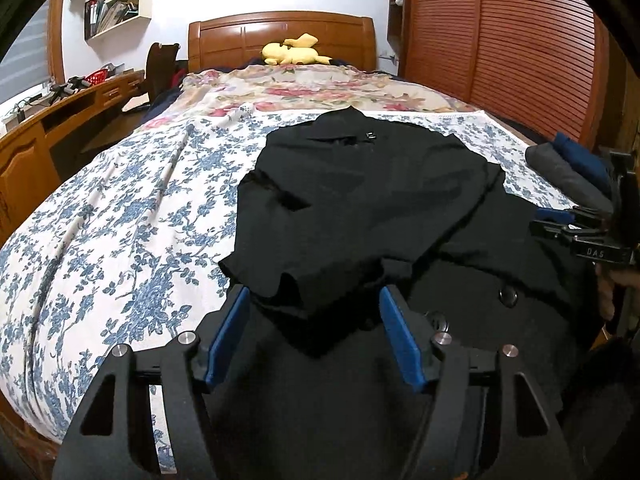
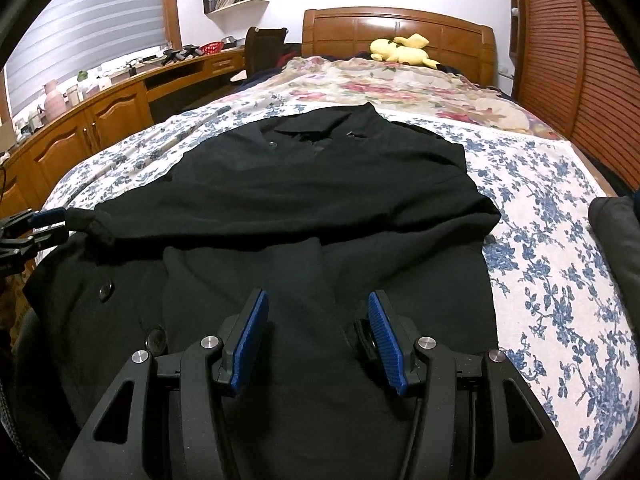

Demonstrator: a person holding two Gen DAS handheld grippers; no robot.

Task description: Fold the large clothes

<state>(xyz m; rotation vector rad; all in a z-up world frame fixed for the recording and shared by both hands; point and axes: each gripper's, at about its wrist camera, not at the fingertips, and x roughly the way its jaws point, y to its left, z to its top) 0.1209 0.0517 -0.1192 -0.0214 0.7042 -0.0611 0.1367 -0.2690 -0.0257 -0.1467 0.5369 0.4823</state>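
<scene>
A large black coat (image 2: 320, 208) lies spread on the bed (image 2: 552, 240), collar toward the headboard at the top of the frame and hem toward the cameras at the bottom. One sleeve (image 2: 280, 220) is already laid across the chest, its cuff ending at the left edge of the right wrist view, so the step in hand looks like folding the sleeves and sides inward before the body is doubled over. The left tool (image 1: 314, 332) hangs just over that cuff end in the lower middle of its own view; its blue pads stand apart with a flap of black cloth lying between them, not pinched, so it is open and holding nothing. The right tool (image 2: 316, 336) hovers low over the coat's lower body, its pads likewise spread with only flat cloth beneath, gripping nothing. The next move probably calls for smoothing the folded sleeve, then taking an edge or the hem with both tools and bringing it evenly up. Black on black makes seams, layers and the second sleeve hard to separate; the hem is cut off beneath both tools, and whether either tool's tips touch the cloth cannot be told. A grey and blue bundle (image 1: 568, 168) at the right edge is only partly seen.
</scene>
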